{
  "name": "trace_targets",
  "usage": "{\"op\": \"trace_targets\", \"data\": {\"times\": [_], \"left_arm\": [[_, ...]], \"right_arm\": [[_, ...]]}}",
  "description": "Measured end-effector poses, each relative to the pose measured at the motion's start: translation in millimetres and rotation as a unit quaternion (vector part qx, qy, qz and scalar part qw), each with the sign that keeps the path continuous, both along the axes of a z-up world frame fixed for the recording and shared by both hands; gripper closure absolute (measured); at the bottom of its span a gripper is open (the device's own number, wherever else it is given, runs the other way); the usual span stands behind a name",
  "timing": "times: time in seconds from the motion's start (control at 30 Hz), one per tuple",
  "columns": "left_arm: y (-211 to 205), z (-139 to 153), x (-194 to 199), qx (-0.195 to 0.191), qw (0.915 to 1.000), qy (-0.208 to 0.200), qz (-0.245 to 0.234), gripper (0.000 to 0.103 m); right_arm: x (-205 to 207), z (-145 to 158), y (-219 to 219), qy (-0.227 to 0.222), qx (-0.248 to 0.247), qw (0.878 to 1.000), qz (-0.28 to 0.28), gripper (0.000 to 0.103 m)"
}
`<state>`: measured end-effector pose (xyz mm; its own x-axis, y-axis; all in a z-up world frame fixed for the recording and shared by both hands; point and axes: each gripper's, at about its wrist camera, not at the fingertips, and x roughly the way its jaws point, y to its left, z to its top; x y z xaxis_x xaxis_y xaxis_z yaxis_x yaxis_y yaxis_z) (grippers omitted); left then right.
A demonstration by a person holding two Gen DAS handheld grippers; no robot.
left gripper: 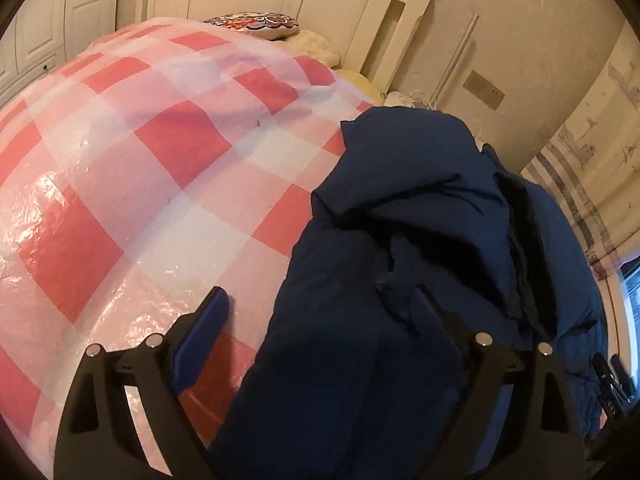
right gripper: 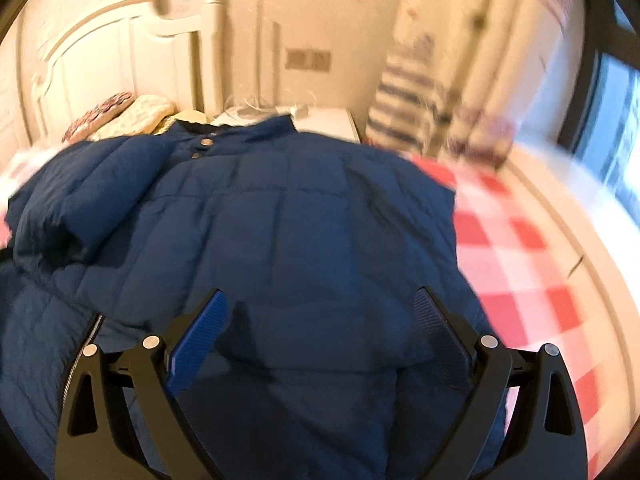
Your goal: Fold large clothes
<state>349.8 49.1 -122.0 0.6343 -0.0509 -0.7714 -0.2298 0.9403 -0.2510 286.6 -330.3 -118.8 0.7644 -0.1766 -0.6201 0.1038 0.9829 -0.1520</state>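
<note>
Hovering over the navy puffer jacket (right gripper: 280, 220), I have both tongs wide and holding nothing. It lies spread on the bed's pink checked cover (left gripper: 120, 160), collar toward the headboard (right gripper: 120, 52), so it is flat enough to fold. My left tongs (left gripper: 320, 308) straddle the jacket's bunched sleeve edge; my right tongs (right gripper: 322, 304) hang above its lower panel, ready for the hem, I judge.

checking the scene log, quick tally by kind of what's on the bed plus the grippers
jacket: 1, navy puffer jacket
bed cover: 1, pink and red checked cover
pillows: 2, patterned pillow and cream pillow
grippers: 2, left gripper and right gripper, both open
total: 6
</note>
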Motion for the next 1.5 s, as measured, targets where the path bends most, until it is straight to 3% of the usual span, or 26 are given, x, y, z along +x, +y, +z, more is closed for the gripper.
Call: {"op": "trace_targets", "data": {"times": [0.2, 0.37, 0.6, 0.63, 0.67, 0.73, 0.77, 0.83, 0.9, 0.97, 1.03, 1.13, 1.2, 1.27, 1.33, 1.37, 1.4, 1.5], "left_arm": [[-1, 1, -1, 0.002, 1.0, 0.001, 0.0, 0.01], [0, 1, -2, -0.002, 1.0, 0.0, -0.001, 0.008], [1, 1, -3, -0.013, 0.9999, -0.005, -0.003, 0.005], [1, 1, -3, -0.012, 0.9999, -0.004, -0.003, 0.005], [0, 1, -3, -0.012, 0.9999, -0.004, -0.003, 0.005], [0, 2, -3, -0.013, 0.9999, -0.005, -0.003, 0.004], [0, 2, -4, -0.015, 0.9999, -0.005, -0.003, 0.004], [1, 2, -4, -0.017, 0.9998, -0.006, -0.004, 0.004], [1, 2, -3, -0.017, 0.9998, -0.006, -0.004, 0.004], [1, 2, -3, -0.017, 0.9998, -0.006, -0.004, 0.004], [1, 2, -3, -0.016, 0.9999, -0.005, -0.004, 0.004], [1, 2, -3, -0.016, 0.9999, -0.005, -0.004, 0.004], [1, 2, -3, -0.016, 0.9998, -0.006, -0.004, 0.004], [1, 1, -3, -0.016, 0.9998, -0.006, -0.004, 0.004], [1, 2, -3, -0.016, 0.9998, -0.008, -0.006, 0.003], [0, 2, -2, -0.016, 0.9998, -0.007, -0.007, 0.003], [0, 2, -2, -0.016, 0.9998, -0.008, -0.007, 0.003], [0, 2, -2, -0.017, 0.9998, -0.008, -0.007, 0.003]], "right_arm": [[-6, 10, 75, -0.024, -0.115, 0.988, 0.105, 0.012], [20, 16, 135, -0.033, -0.184, 0.97, 0.156, 0.013], [50, 12, 172, -0.011, -0.191, 0.961, 0.202, 0.018], [53, 11, 172, -0.005, -0.178, 0.961, 0.214, 0.023], [54, 12, 168, 0.005, -0.145, 0.96, 0.241, 0.046], [53, 21, 156, -0.009, -0.093, 0.965, 0.244, 0.058], [49, 33, 140, -0.028, -0.035, 0.969, 0.243, 0.069], [44, 55, 101, -0.058, 0.098, 0.97, 0.214, 0.076], [35, 66, 44, -0.091, 0.254, 0.95, 0.158, 0.078], [26, 57, -13, -0.102, 0.375, 0.918, 0.079, 0.078], [28, 44, -32, -0.062, 0.398, 0.914, 0.055, 0.077], [33, 19, -39, 0.012, 0.354, 0.935, 0.029, 0.077], [26, 13, -36, 0.028, 0.326, 0.945, 0.02, 0.076], [19, 21, -12, 0.022, 0.246, 0.968, 0.053, 0.071], [13, 31, 24, 0.014, 0.162, 0.98, 0.111, 0.045], [7, 33, 42, 0.007, 0.128, 0.982, 0.136, 0.016], [-3, 38, 67, -0.015, 0.078, 0.981, 0.176, 0.006], [-17, 43, 123, -0.049, -0.041, 0.971, 0.231, 0.006]]}}
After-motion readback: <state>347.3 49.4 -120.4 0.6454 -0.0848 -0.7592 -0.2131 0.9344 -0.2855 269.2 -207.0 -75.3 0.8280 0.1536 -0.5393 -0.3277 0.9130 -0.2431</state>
